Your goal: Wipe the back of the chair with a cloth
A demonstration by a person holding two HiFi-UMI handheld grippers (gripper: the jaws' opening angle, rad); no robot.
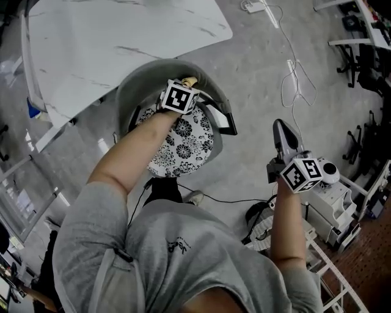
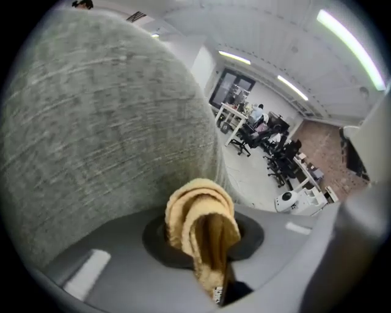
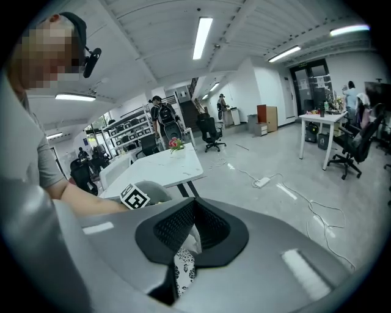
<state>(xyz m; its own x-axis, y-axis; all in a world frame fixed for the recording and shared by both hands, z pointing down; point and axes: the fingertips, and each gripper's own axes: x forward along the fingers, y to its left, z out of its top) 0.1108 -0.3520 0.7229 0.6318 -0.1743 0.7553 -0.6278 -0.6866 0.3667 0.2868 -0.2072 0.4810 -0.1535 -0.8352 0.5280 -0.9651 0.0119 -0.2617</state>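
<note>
L gripper (image 2: 206, 244) tight on cloth (image 2: 197, 211), at chair back (image 2: 104, 140)

Below me a grey concrete floor (image 1: 256, 79) fills the frame. On it stand a white marble-topped table (image 1: 122, 36) at upper left and the grey chair (image 1: 131, 92) at centre. A white power strip (image 1: 253, 6) and a looping white cable (image 1: 296, 79) lie toward the upper right.

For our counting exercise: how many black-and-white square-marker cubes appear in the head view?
2. One black-and-white marker cube rides on the left gripper at the grey fabric chair back; the other rides on the right gripper, away from the chair. None appears hidden.
</note>
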